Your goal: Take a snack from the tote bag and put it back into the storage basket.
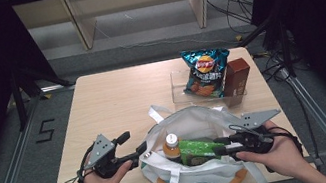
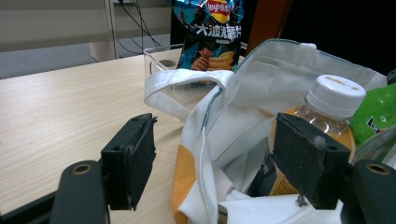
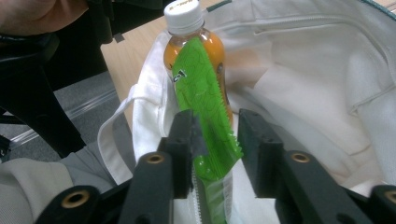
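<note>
Table [image 1: 112,100]: light wood. Clear tray [image 1: 177,81] at about 1 o'clock from table centre, holding a blue chip bag [image 1: 205,71] and a brown box [image 1: 236,76].

Tote bag [image 1: 201,176]: white, mouth open, at 6 o'clock near the person's edge. It lies between the two hands.

Bottle [image 1: 172,145]: orange drink, white cap, inside the tote mouth, cap toward 12 o'clock.

Green packet [image 3: 205,102]: flat snack pouch, lying over the tote's opening, touching the bottle. In the right gripper view its long axis runs 12 to 6, straight along the jaws, serrated edge toward 3 o'clock.

Right gripper [image 3: 215,140]: nearer tool; its jaws straddle the packet's lower end. One pad touches the packet; a gap shows on the other side, so not yet clamped.

Left gripper [image 2: 224,163]: jaws wide apart, straddling the tote's rim at 9 o'clock without pinching it.

Judgement: the packet sits dead ahead between the right jaws; closing square across its thin face should seat the grip.
</note>
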`<state>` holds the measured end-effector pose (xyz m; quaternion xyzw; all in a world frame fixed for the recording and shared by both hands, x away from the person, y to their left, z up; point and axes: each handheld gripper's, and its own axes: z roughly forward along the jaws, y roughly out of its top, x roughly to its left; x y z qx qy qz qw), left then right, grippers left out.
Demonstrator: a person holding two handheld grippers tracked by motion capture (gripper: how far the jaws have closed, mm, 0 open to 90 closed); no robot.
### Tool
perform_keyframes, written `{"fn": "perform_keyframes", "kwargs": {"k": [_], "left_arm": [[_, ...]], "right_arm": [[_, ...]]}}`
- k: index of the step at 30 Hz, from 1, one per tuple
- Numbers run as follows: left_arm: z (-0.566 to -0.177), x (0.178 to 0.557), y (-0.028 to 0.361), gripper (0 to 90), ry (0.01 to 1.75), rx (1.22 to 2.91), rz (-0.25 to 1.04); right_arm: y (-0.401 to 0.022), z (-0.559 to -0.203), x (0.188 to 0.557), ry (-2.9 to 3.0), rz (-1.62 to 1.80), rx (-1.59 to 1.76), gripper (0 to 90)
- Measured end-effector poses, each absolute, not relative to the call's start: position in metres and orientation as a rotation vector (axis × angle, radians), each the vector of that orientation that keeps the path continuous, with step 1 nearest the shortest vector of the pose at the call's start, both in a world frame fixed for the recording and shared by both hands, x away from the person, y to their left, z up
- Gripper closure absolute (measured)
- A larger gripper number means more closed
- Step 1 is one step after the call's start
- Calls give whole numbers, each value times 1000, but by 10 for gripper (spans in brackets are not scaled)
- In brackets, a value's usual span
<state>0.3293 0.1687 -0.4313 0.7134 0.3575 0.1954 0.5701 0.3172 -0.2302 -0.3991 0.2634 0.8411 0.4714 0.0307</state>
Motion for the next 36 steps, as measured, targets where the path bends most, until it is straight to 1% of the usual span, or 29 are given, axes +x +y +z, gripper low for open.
{"fn": "perform_keyframes", "kwargs": {"k": [5, 10, 14, 18, 21, 27, 30, 31, 35, 36], "left_arm": [[-431, 330, 169, 292, 828, 1670, 457], [-431, 329, 169, 291, 835, 1675, 461], [-431, 330, 169, 291, 833, 1674, 459], [-431, 329, 169, 291, 836, 1676, 461], [-431, 329, 168, 292, 837, 1675, 459], [-431, 329, 169, 291, 837, 1677, 464], [-431, 330, 169, 291, 832, 1676, 462], [-431, 330, 170, 291, 828, 1673, 461], [-431, 329, 170, 291, 836, 1662, 464], [-431, 329, 170, 291, 836, 1663, 464]], "right_arm": [[-227, -400, 317, 2595, 1435, 788, 751], [-226, -400, 315, 2617, 1425, 781, 848], [-226, -400, 316, 2622, 1411, 718, 900], [-225, -400, 314, 2641, 1401, 721, 900], [-224, -399, 315, 2619, 1395, 662, 900], [-222, -398, 313, 2626, 1394, 694, 900], [-223, -397, 315, 2611, 1392, 653, 900], [-222, -397, 312, 2611, 1401, 698, 900], [-223, -394, 313, 2590, 1411, 652, 900], [-223, -392, 311, 2591, 1419, 691, 900]]}}
